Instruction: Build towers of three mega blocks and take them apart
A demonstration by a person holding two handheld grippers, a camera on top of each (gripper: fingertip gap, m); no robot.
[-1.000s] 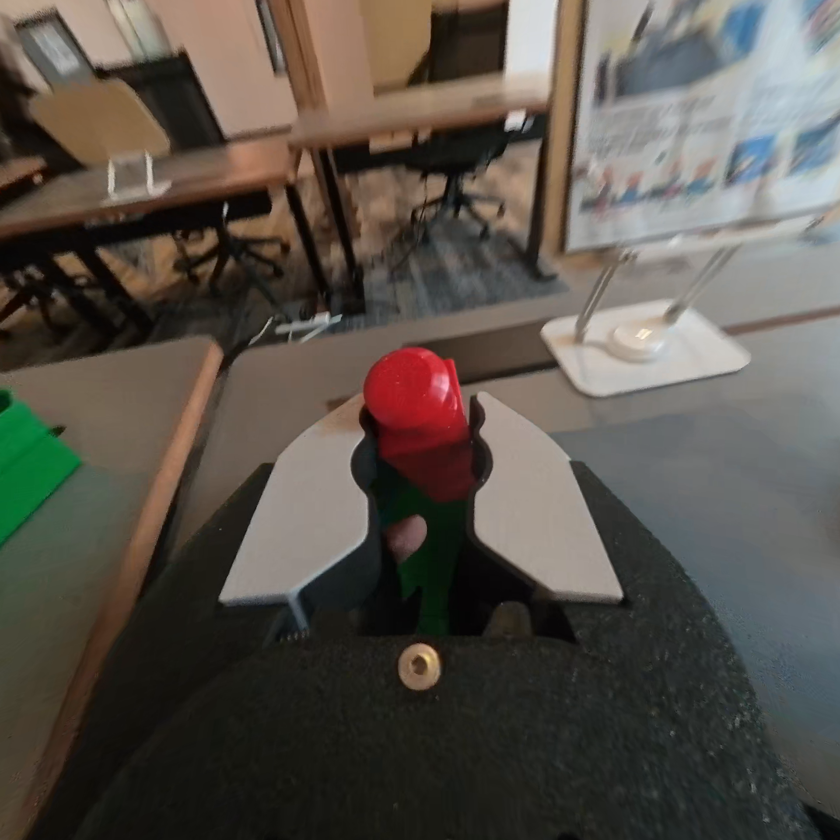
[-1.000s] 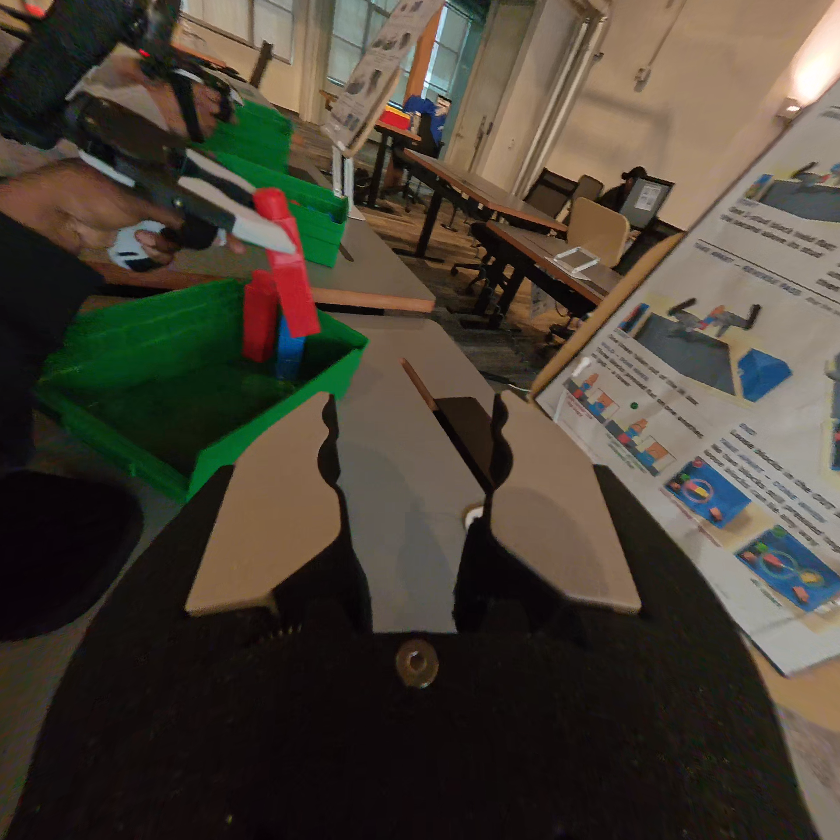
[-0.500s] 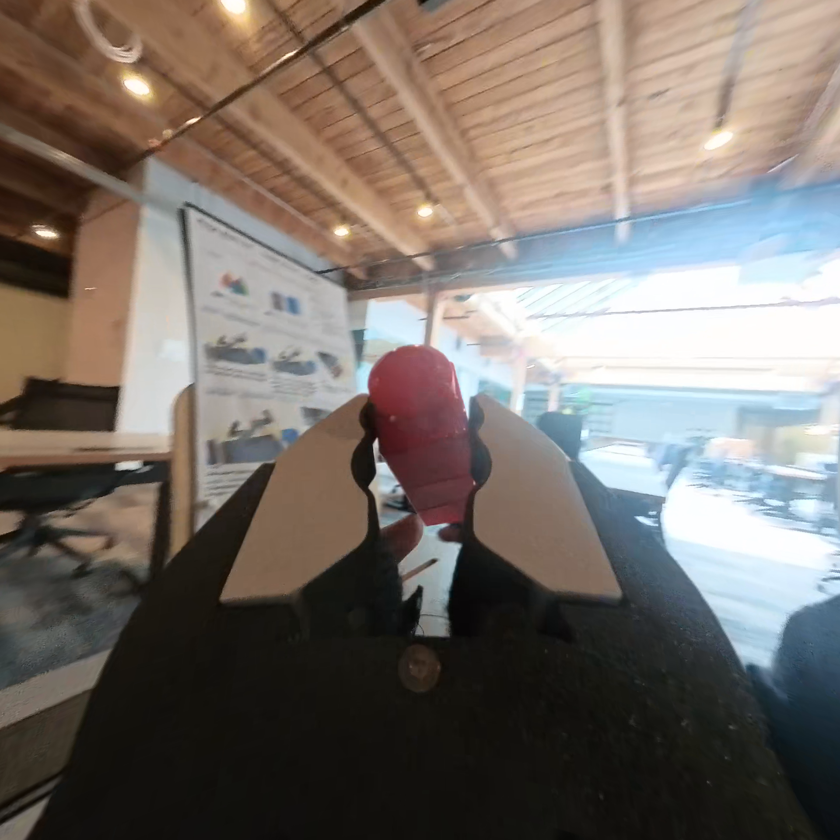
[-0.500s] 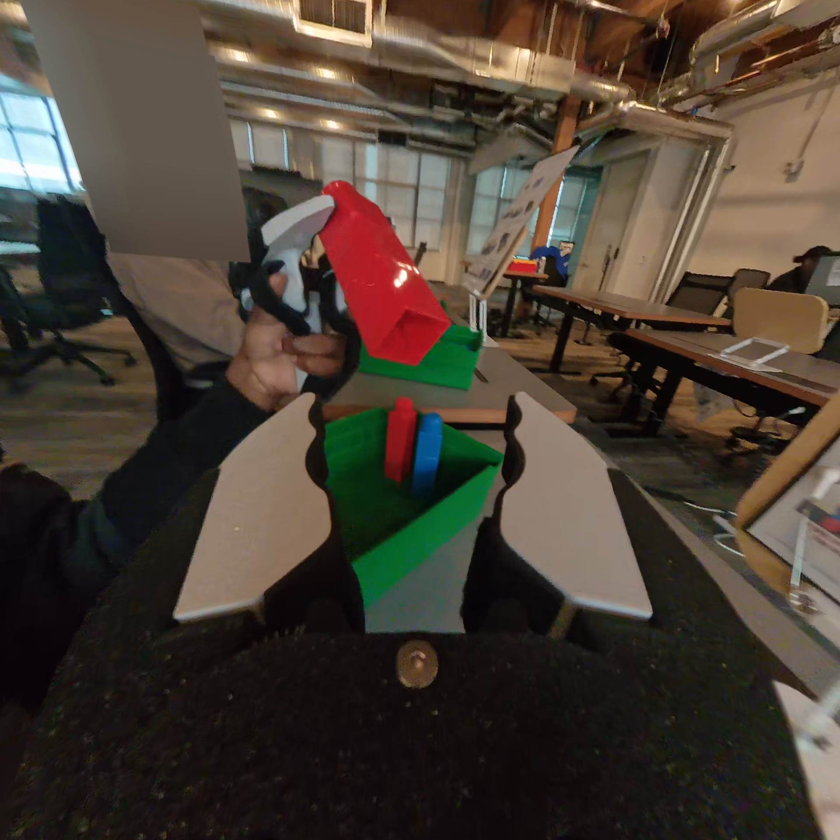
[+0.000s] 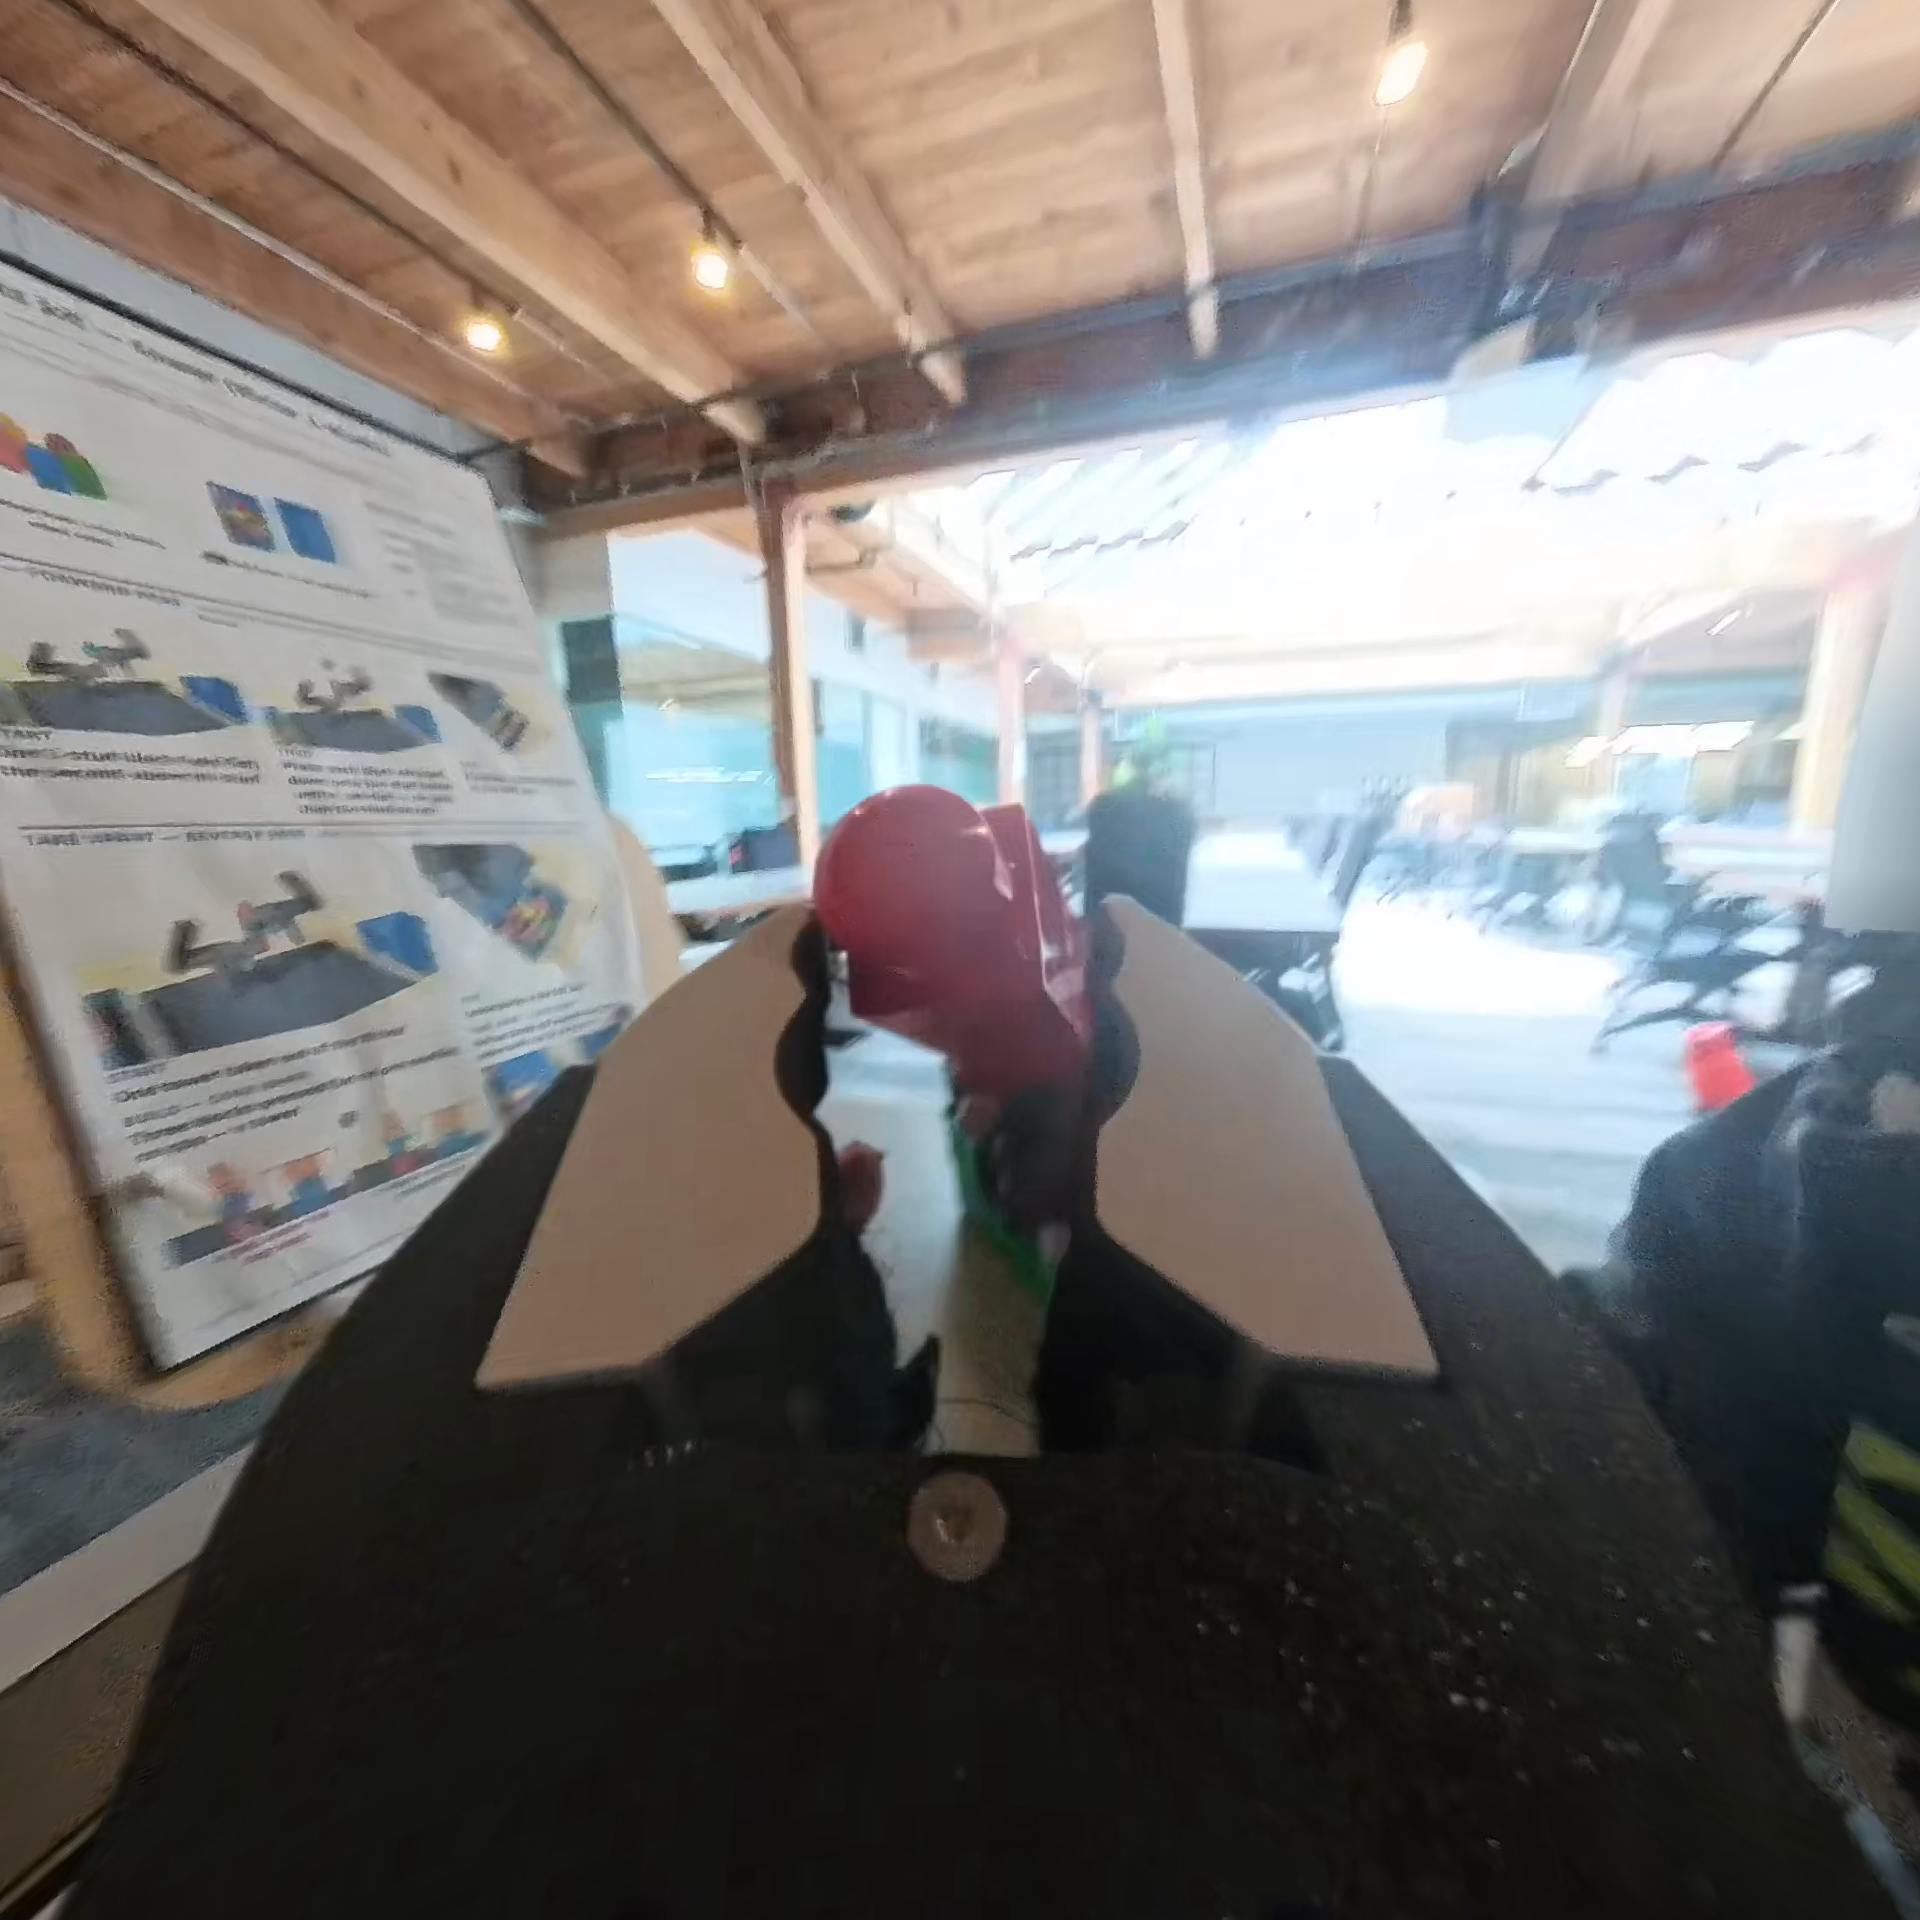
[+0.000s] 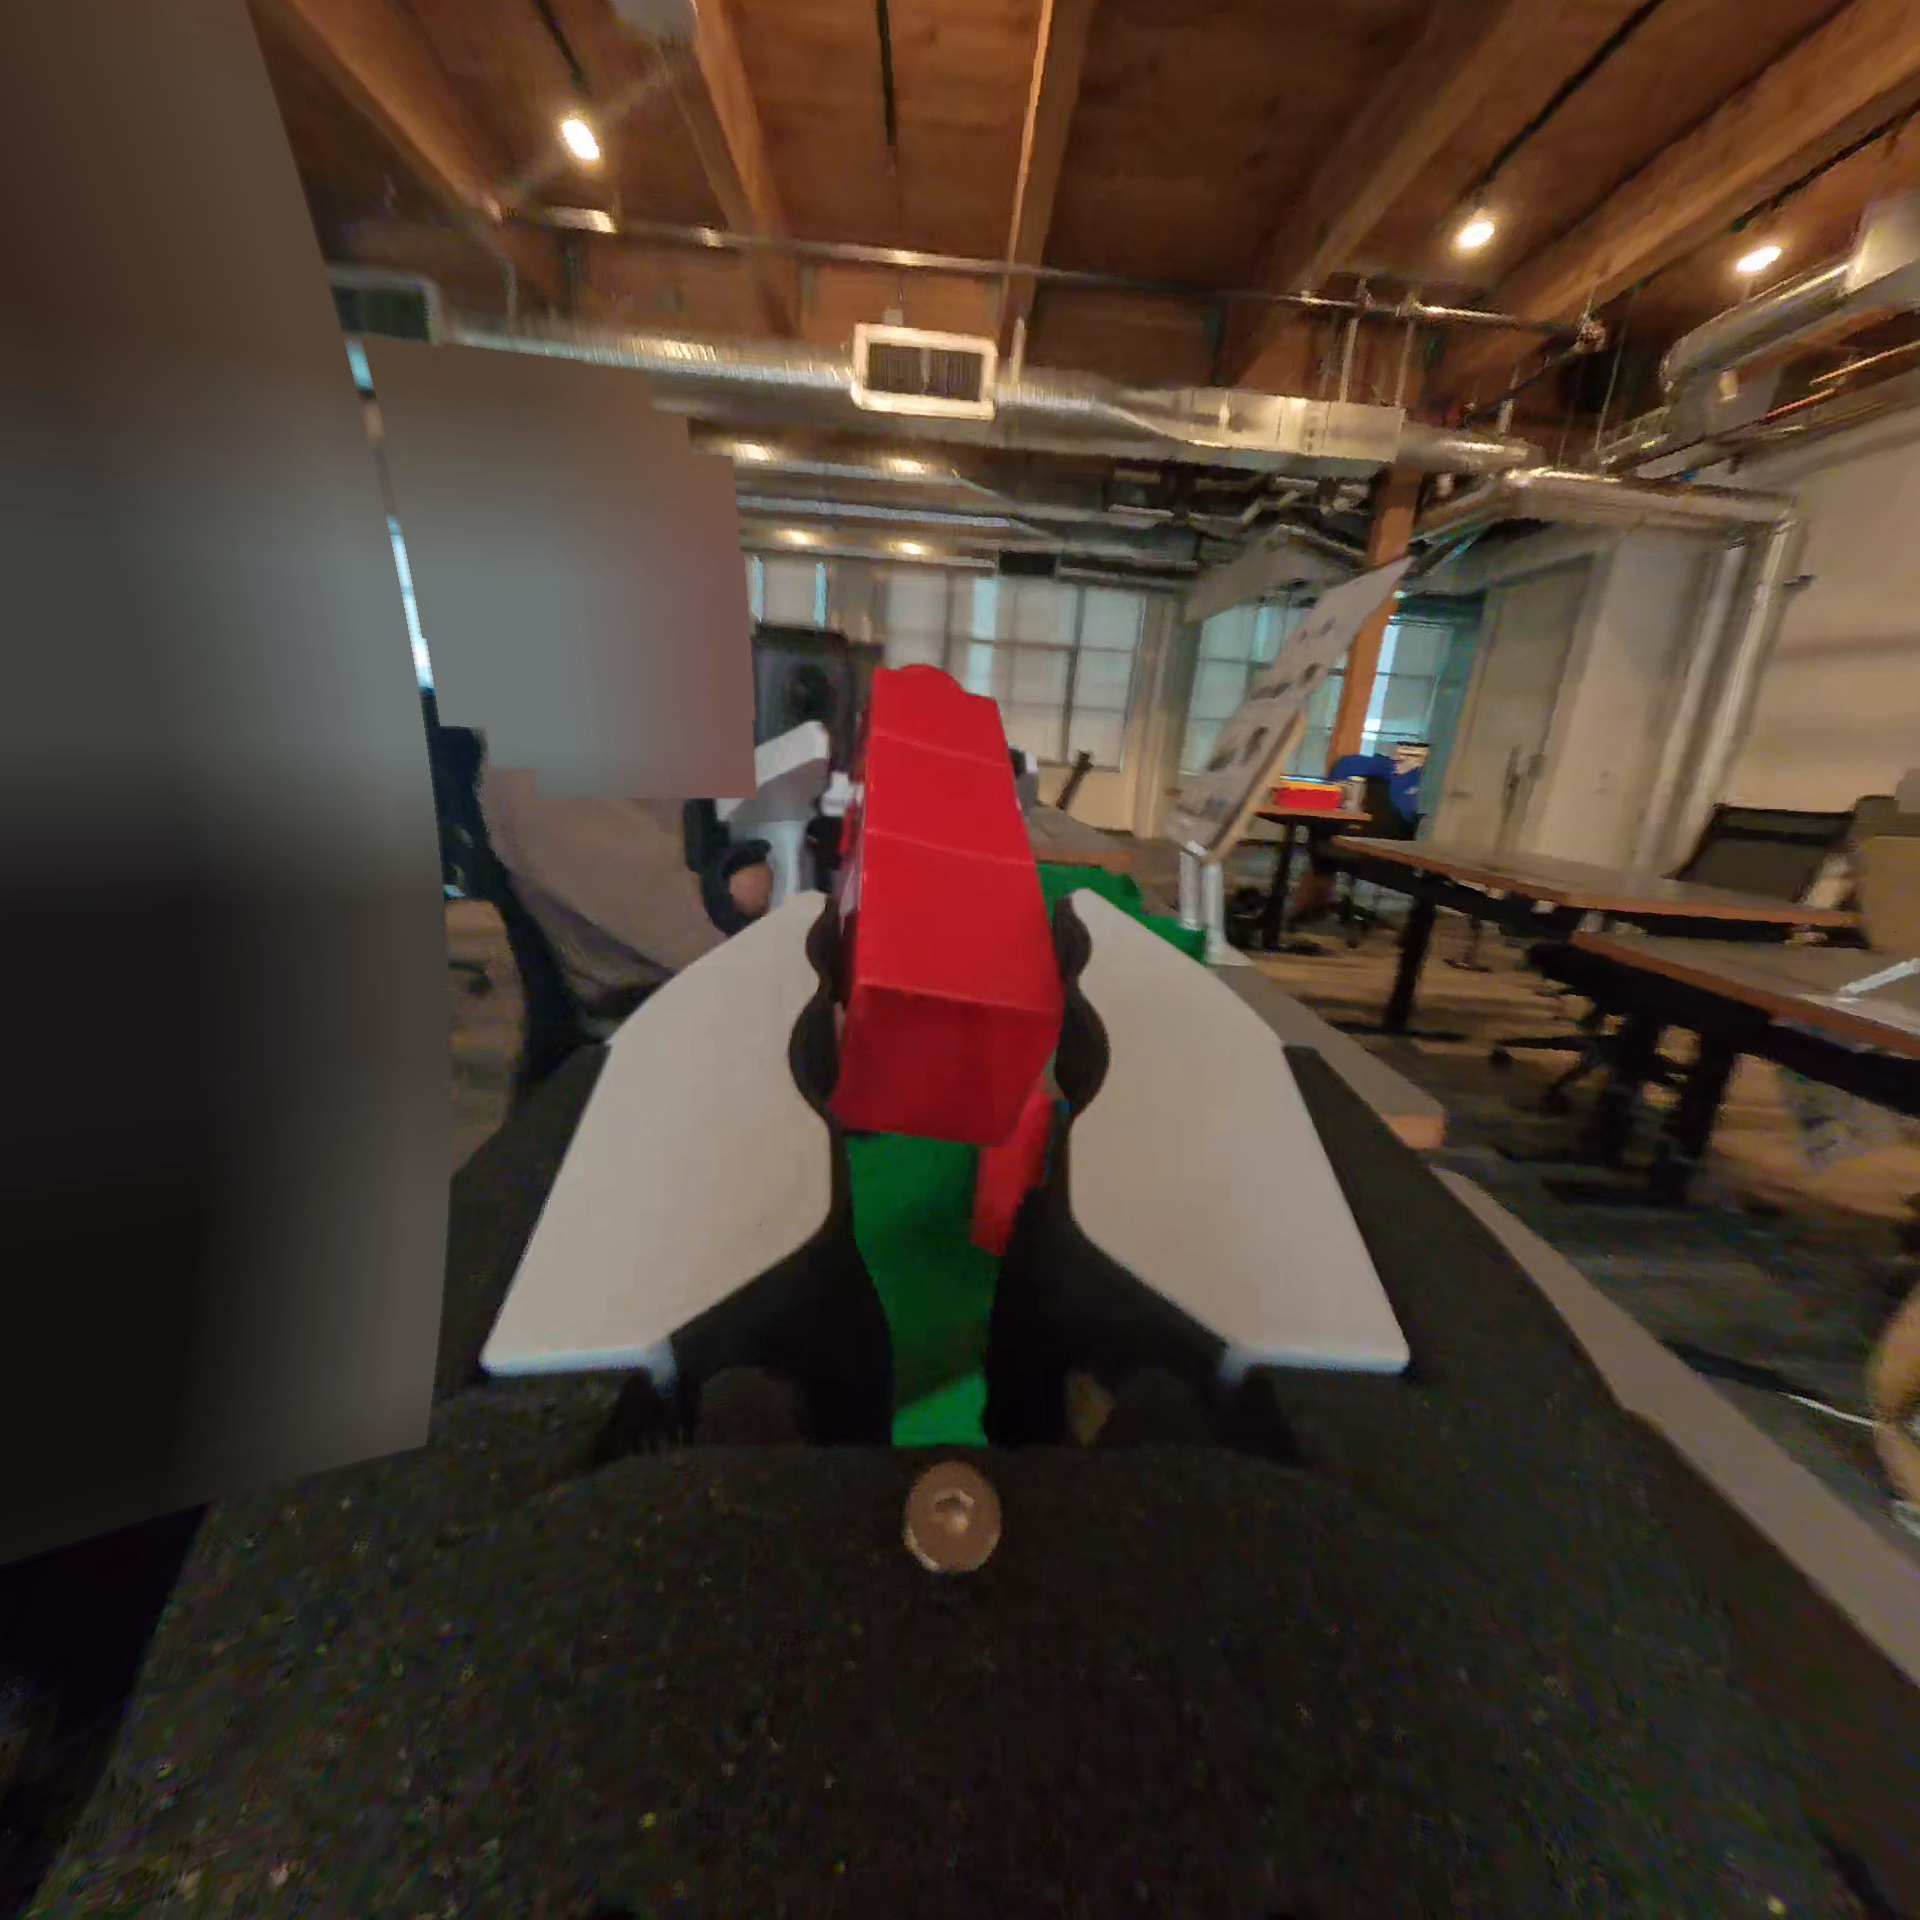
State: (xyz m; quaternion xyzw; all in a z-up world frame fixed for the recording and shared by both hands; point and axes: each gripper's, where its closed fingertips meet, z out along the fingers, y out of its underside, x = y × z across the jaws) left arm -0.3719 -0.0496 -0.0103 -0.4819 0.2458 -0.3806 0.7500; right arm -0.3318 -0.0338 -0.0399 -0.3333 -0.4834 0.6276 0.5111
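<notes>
red tower of three blocks (image 6: 940, 935) sits clamped at both ends: left gripper (image 5: 956, 977) pinches its studded end, right gripper (image 6: 945, 997) its base.

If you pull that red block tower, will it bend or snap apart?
Probably stiff: the red tower looks straight, held in the air between the left tongs and right tongs. It would likely pop apart at the seams between its blocks. Its glossy plastic may slip a little.

Open-plan office: desks (image 6: 1621, 894), task chairs (image 6: 1787, 862).
</notes>
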